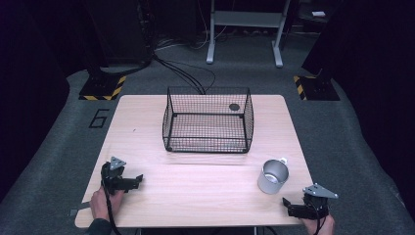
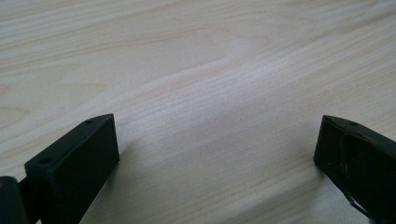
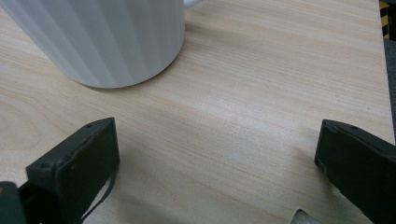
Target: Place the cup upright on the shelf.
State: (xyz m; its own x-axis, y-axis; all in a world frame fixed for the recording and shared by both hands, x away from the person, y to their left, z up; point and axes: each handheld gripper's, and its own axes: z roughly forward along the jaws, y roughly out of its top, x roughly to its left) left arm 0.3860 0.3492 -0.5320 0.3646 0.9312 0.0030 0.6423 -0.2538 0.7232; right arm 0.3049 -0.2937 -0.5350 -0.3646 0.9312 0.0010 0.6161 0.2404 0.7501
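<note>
Both grippers rest at the near table point(image 1: 195, 196) edge, jaws spread apart and empty: left gripper point(image 1: 138, 180) at the near left, right gripper point(image 1: 288, 204) at the near right. Mug point(image 1: 272, 176) stands upright just beyond the right gripper; basket point(image 1: 208, 120) sits mid-table, farther back

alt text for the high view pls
A wooden table seen from above holds a black wire basket at its far middle and a white mug near right. A person's left gripper and right gripper rest at the near corners.
</note>
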